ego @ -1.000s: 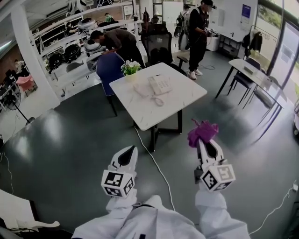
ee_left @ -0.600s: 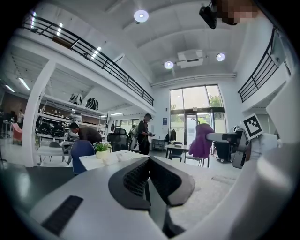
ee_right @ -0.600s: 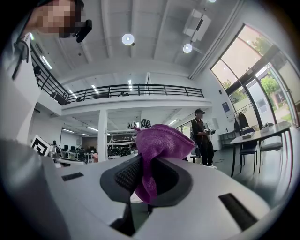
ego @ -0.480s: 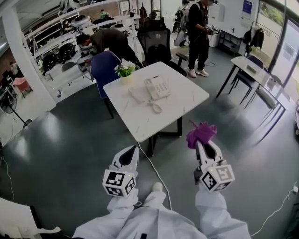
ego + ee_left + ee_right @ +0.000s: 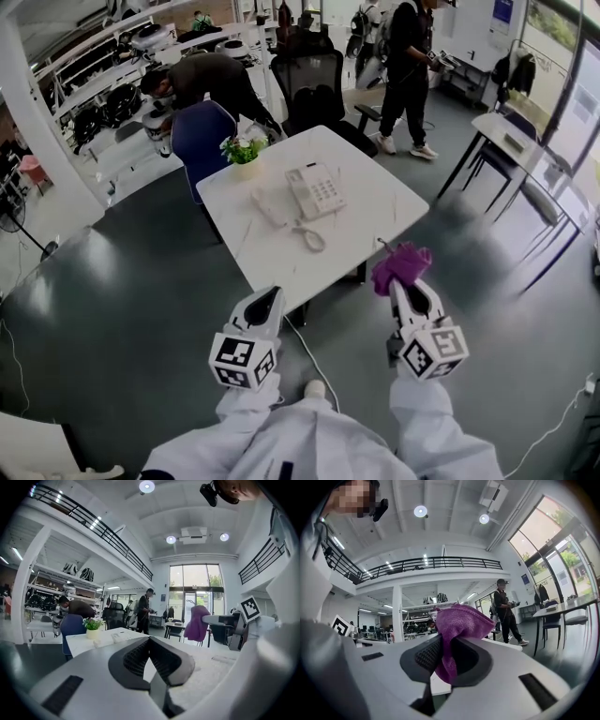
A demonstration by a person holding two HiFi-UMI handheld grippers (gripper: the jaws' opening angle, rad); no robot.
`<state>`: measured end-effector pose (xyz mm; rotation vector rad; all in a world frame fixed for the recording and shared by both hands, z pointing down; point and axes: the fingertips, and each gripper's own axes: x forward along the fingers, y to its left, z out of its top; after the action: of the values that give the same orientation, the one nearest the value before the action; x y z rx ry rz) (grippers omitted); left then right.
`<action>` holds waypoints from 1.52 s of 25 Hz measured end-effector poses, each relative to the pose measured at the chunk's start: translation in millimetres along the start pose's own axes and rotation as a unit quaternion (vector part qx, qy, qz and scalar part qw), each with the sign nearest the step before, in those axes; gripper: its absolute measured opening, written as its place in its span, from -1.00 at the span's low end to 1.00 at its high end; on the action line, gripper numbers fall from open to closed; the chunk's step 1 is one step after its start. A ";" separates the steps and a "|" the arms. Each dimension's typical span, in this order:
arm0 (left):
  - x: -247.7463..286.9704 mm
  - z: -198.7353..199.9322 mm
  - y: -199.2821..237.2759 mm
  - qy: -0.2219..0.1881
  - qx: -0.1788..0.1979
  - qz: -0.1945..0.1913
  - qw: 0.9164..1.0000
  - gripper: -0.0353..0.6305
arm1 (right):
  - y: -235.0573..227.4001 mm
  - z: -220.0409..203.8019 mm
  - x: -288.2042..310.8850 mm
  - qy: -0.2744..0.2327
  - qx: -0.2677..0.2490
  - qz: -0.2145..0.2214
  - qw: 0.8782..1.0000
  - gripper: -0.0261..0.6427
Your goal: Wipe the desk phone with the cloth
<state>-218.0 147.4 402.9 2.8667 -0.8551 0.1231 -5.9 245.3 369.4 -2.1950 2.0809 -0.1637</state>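
Glossy dark grey floor (image 5: 112, 281) under my left gripper (image 5: 267, 300). White table (image 5: 375, 202) dead ahead of it, blue chair (image 5: 199, 131) and black office chair (image 5: 314, 84) beyond. Shelving (image 5: 103, 80) far left, tall windows (image 5: 555, 550) right of my right gripper (image 5: 401, 284), ceiling lights (image 5: 420, 511) glowing above.

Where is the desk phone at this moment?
In the head view, the desk phone lies near the middle of the white table, to the right of the small potted plant.

Bare tabletop (image 5: 380, 202) right of phone (image 5: 316, 190); plant (image 5: 244, 150) left
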 end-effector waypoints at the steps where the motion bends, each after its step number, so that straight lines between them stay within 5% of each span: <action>1: 8.2 -0.3 3.2 0.000 -0.001 -0.002 1.000 -0.90 | -4.1 -1.3 7.7 0.001 0.002 -0.001 1.000 -0.81; 17: 100.6 -1.4 43.4 0.004 -0.013 -0.005 1.000 -0.90 | -52.6 -11.2 98.5 0.015 0.006 0.001 1.000 -0.80; 38: 252.2 -15.6 96.7 0.031 -0.089 0.106 0.990 -0.90 | -146.5 -34.2 281.7 0.084 0.022 0.102 0.991 -0.81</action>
<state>-61.3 -65.6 460.0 2.5892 -1.0970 0.1496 148.4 -28.5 426.3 -1.9884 2.3496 -0.3847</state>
